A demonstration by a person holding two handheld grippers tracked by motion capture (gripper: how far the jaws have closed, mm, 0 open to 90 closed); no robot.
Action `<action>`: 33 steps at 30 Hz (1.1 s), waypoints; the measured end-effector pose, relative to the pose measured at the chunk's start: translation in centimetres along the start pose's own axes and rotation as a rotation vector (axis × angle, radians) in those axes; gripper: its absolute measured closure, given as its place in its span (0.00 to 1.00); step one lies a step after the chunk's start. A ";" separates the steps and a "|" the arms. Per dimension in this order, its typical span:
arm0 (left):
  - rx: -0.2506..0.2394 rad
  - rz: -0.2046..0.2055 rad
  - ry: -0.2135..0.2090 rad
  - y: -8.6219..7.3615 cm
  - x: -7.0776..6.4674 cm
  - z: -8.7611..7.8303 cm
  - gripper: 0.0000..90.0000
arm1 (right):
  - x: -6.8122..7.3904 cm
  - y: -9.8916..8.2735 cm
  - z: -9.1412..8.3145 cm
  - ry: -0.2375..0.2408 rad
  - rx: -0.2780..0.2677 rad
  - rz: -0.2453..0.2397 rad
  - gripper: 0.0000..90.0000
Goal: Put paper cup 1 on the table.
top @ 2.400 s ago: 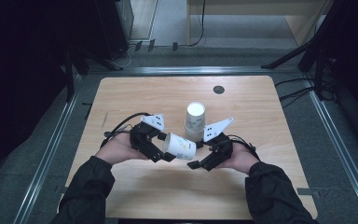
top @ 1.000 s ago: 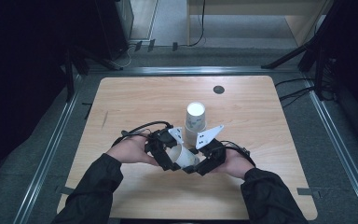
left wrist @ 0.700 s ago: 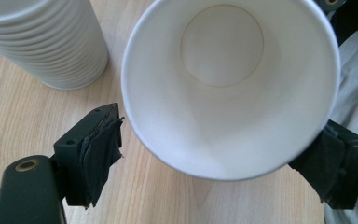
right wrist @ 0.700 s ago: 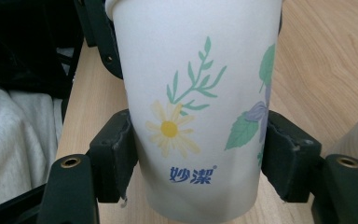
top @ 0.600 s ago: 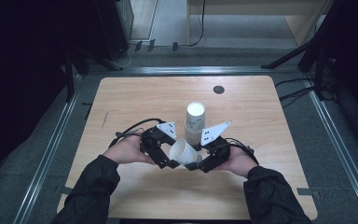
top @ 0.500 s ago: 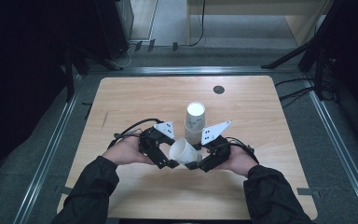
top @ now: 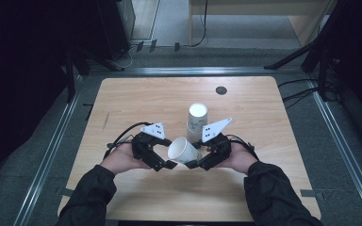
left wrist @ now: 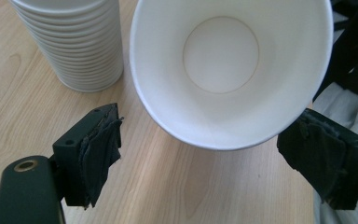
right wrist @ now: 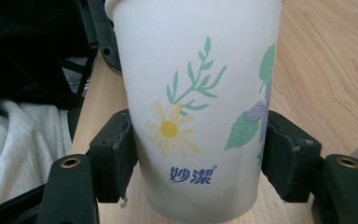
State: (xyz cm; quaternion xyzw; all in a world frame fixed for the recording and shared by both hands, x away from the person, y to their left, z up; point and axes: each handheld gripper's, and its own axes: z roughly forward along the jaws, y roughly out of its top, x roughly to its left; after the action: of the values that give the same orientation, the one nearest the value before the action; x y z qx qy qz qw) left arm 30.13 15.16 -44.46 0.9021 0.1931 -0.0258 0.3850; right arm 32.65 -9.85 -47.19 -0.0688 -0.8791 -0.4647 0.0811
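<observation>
A white paper cup (top: 183, 149) with a flower print (right wrist: 196, 107) lies tipped on its side above the table, its mouth (left wrist: 228, 70) facing my left gripper. My right gripper (top: 201, 159) is shut on it, the pads (right wrist: 116, 158) pressing both sides near its base. My left gripper (top: 164, 159) stands just left of the rim. Its jaws have just been opening and now flank the rim, with the pads (left wrist: 98, 154) clear of it. A stack of matching cups (top: 197, 121) stands upright just behind.
The wooden table (top: 141, 103) has a small dark round hole cover (top: 221, 90) near its far edge. The stack (left wrist: 74, 42) stands close to the left gripper's left jaw. Metal rails and dark floor surround the table.
The left gripper has let go of the cup and drawn back to the left with its jaws spread. The cup stays in the right gripper, which has barely moved.
</observation>
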 end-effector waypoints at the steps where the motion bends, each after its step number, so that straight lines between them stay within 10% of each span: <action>1: -0.026 -0.017 -0.006 -0.1 0.0 0.0 0.15 | 0.0 0.0 0.0 0.006 0.002 0.004 0.38; 18: -0.201 -0.119 -0.082 0.3 0.5 0.8 0.14 | -0.4 0.2 0.3 0.024 -0.018 0.018 0.38; 33: -0.171 -0.071 -0.034 0.6 0.0 1.6 0.26 | -0.3 0.2 0.4 0.024 -0.003 0.023 0.38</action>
State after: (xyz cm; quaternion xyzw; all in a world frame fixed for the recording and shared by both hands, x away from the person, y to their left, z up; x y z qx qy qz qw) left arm 30.53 13.68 -45.21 0.8579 0.2197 -0.0381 0.4629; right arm 32.97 -9.46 -47.34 -0.0734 -0.8764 -0.4659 0.0970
